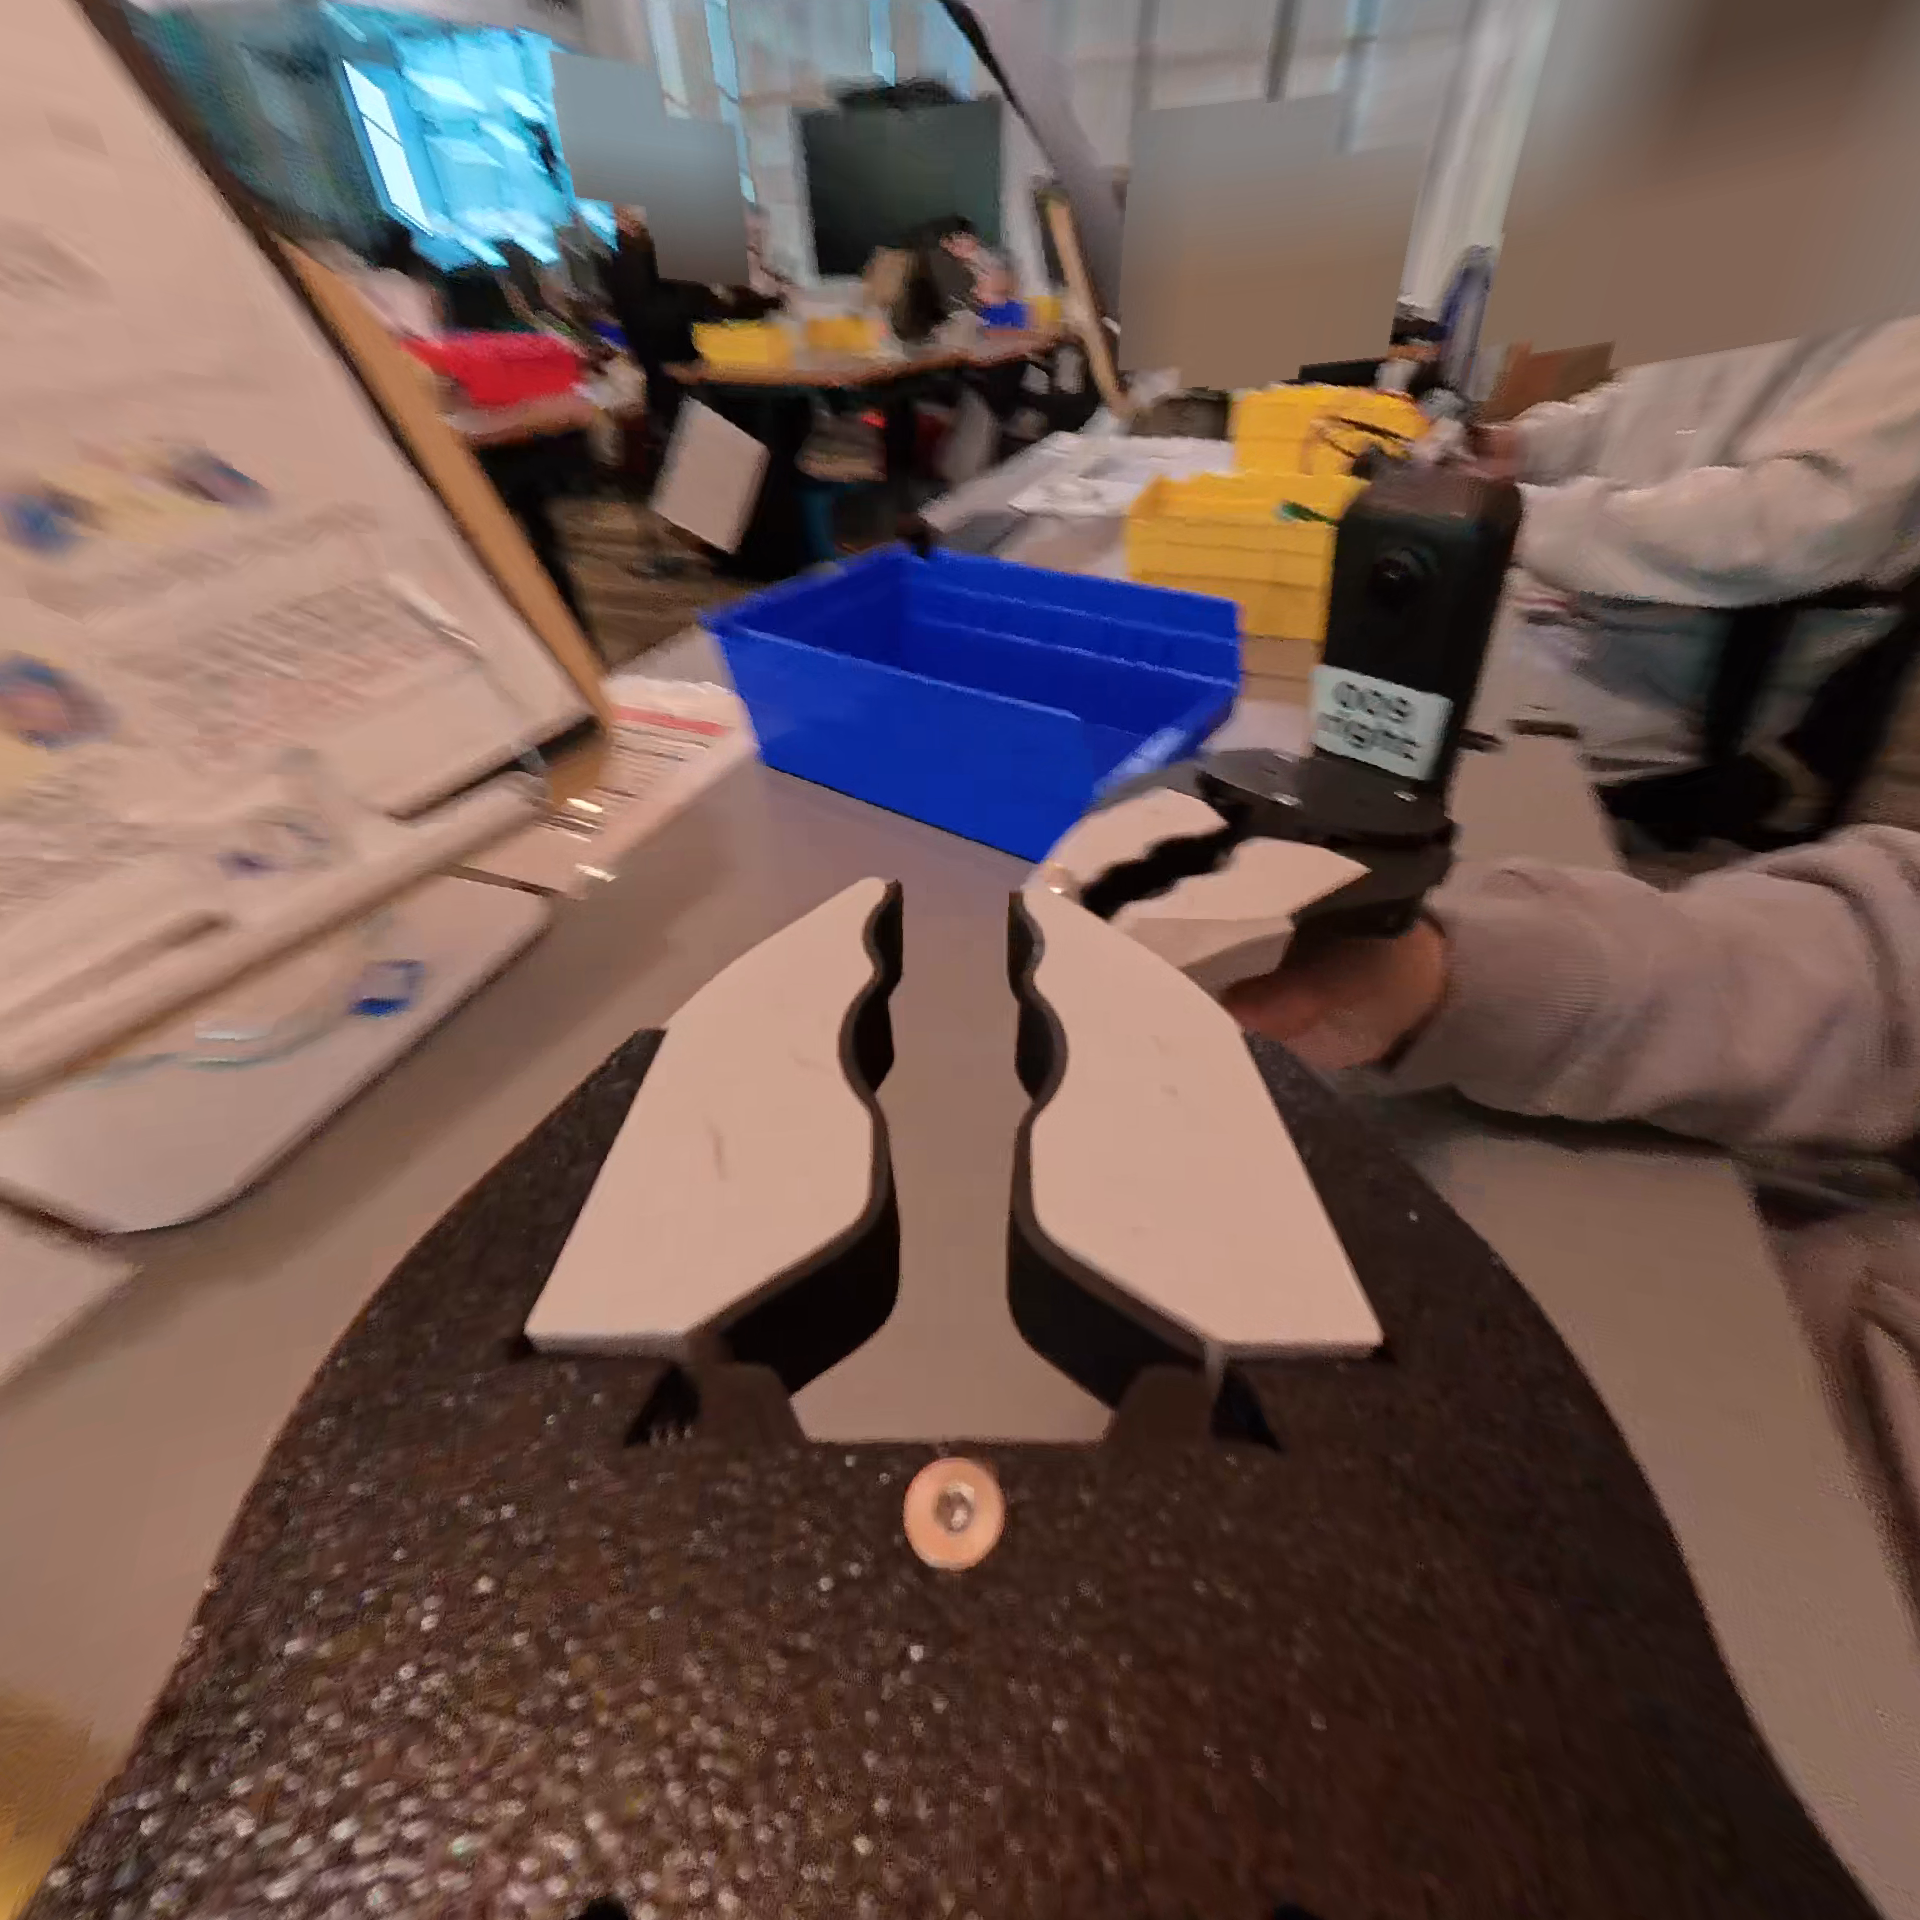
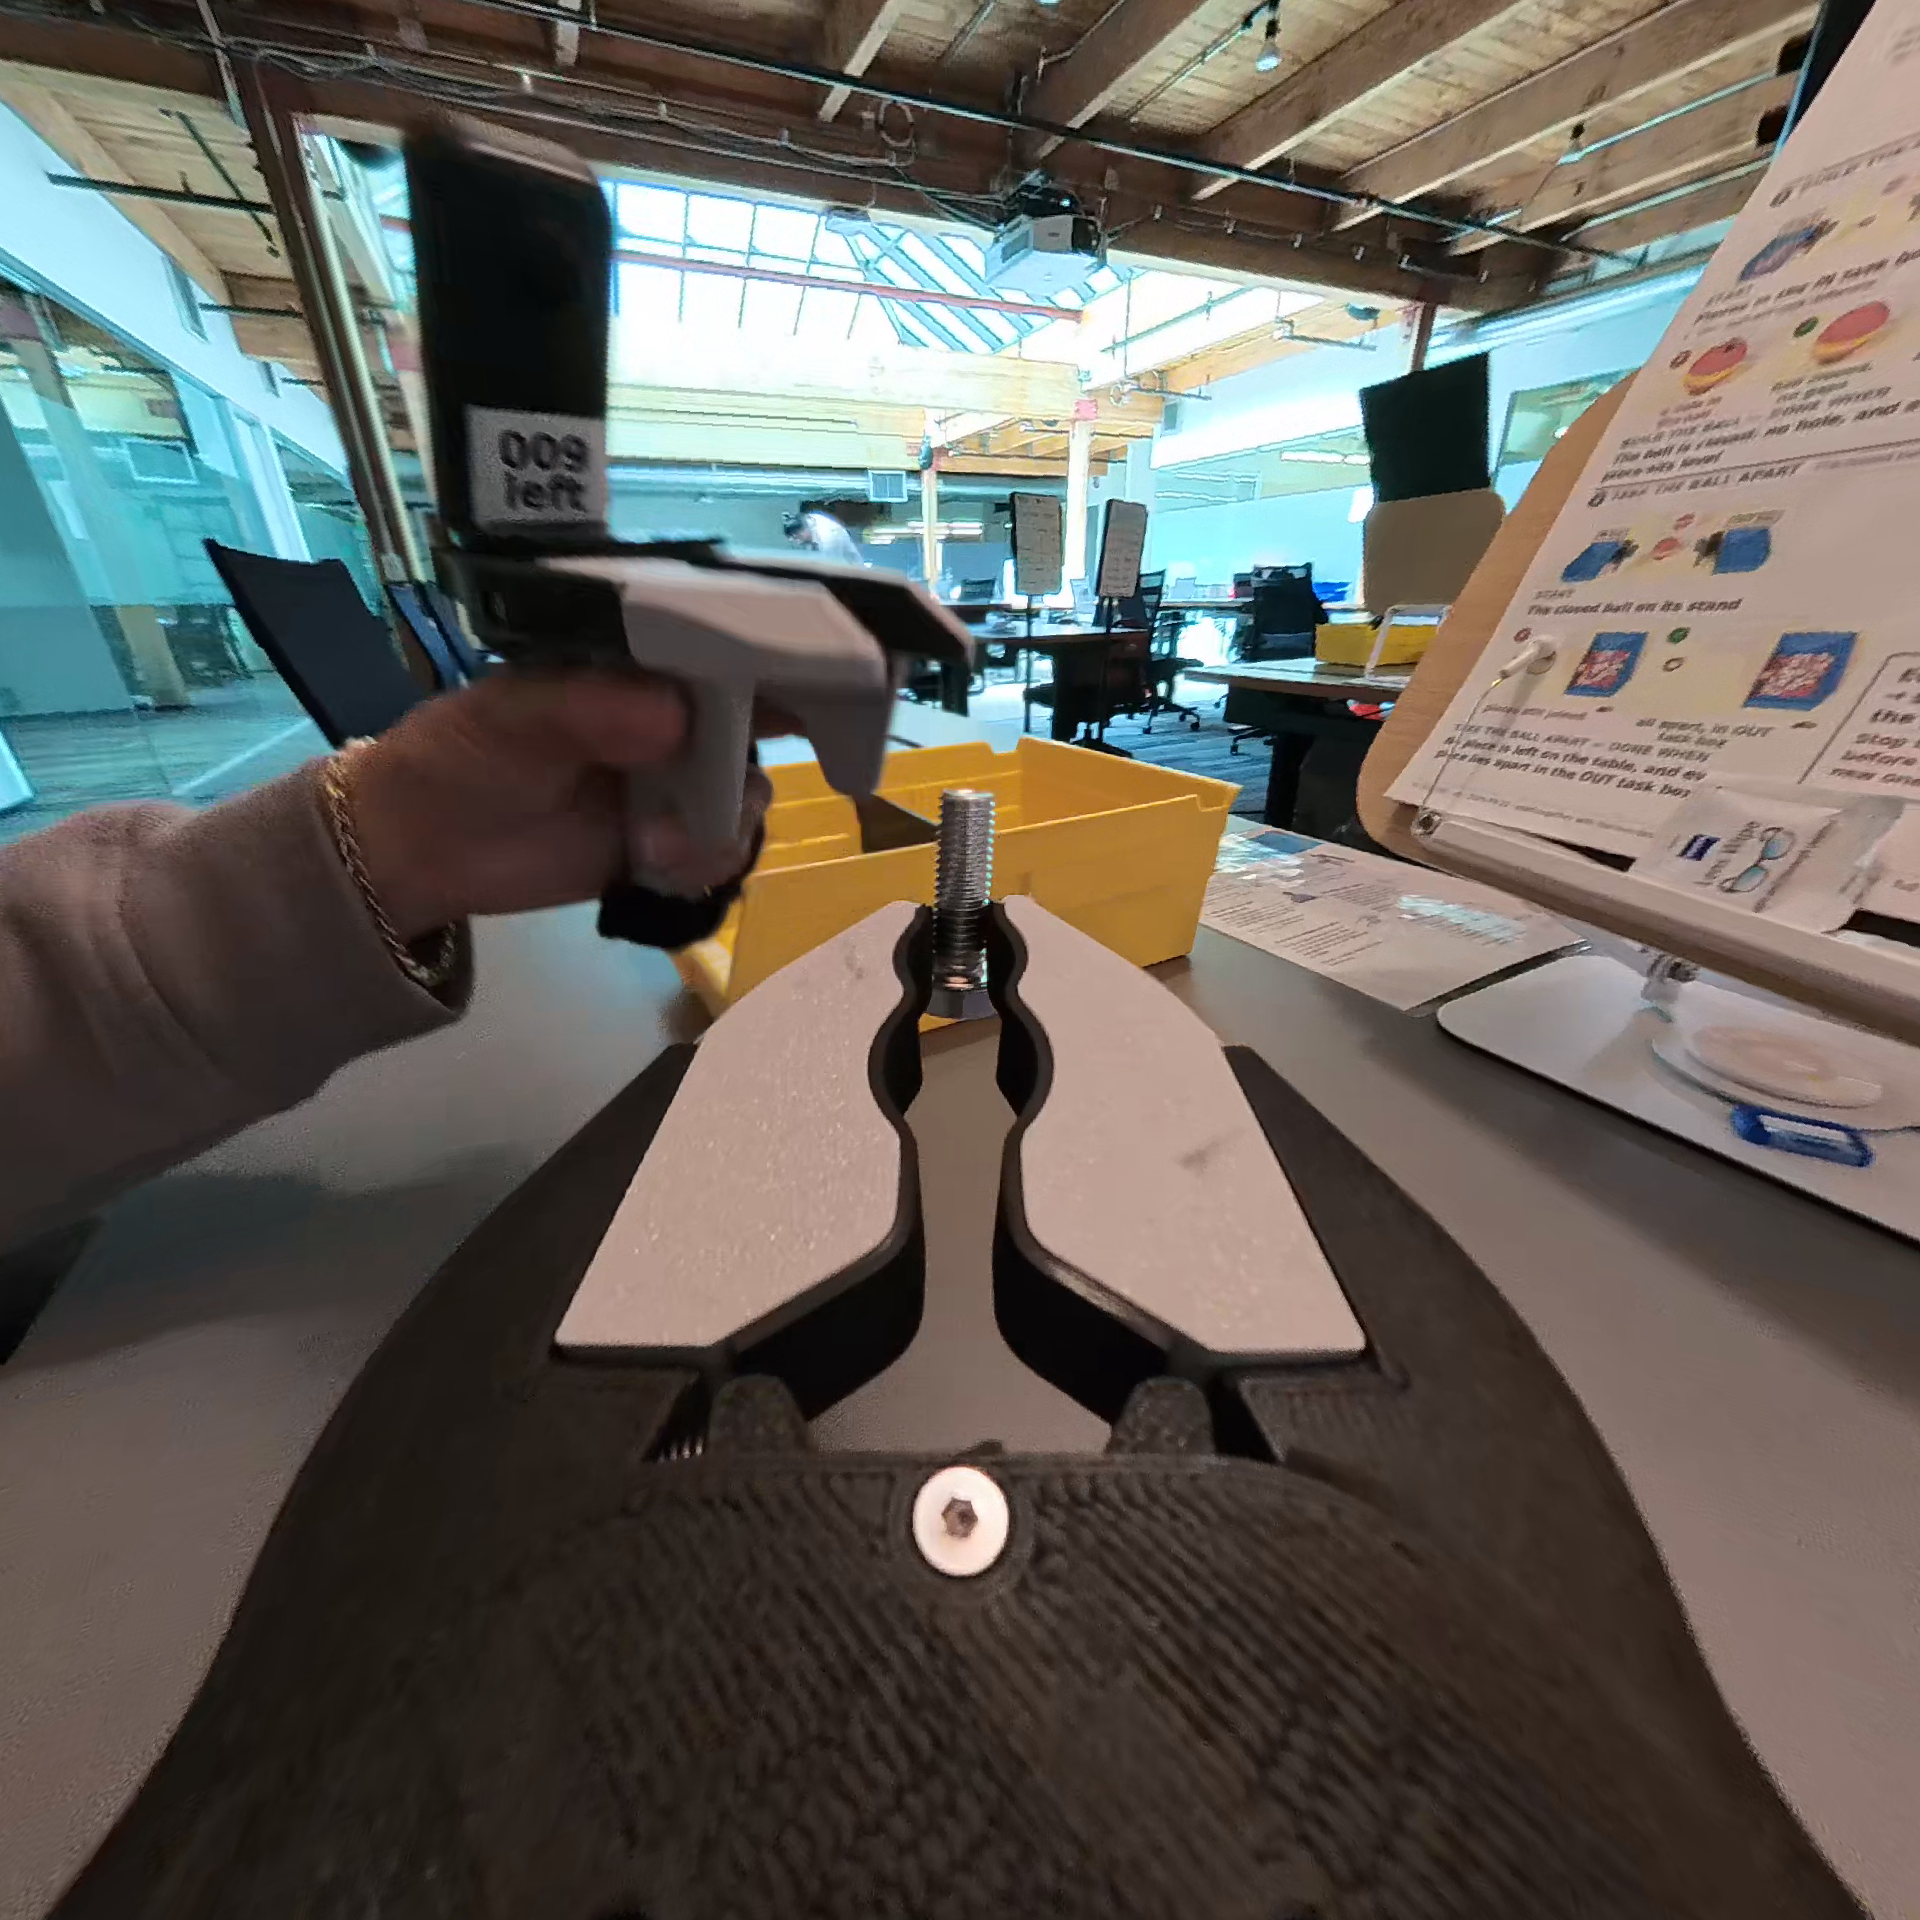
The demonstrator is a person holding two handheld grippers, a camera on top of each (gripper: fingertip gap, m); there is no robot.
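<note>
My right gripper point(image 2: 961, 920) is shut on a silver threaded bolt point(image 2: 963, 857). The bolt stands upright between the fingertips, thread end up and hex head down, with both pads pressed on its shank. My left gripper point(image 1: 961, 904) is open and empty, and the grey table point(image 1: 727, 935) shows through the gap between its fingers. In the right wrist view the left gripper point(image 2: 862, 748) hovers just up and left of the bolt, held by a hand. In the left wrist view the right gripper point(image 1: 1081, 878) sits close beside my right fingertip.
A blue bin point(image 1: 966, 717) stands on the table ahead of the left gripper. A yellow bin point(image 2: 1101, 852) stands behind the bolt. An instruction board on a stand point(image 2: 1714, 520) and paper sheets point(image 2: 1382, 914) are at the right. More yellow bins point(image 1: 1226, 540) sit farther back.
</note>
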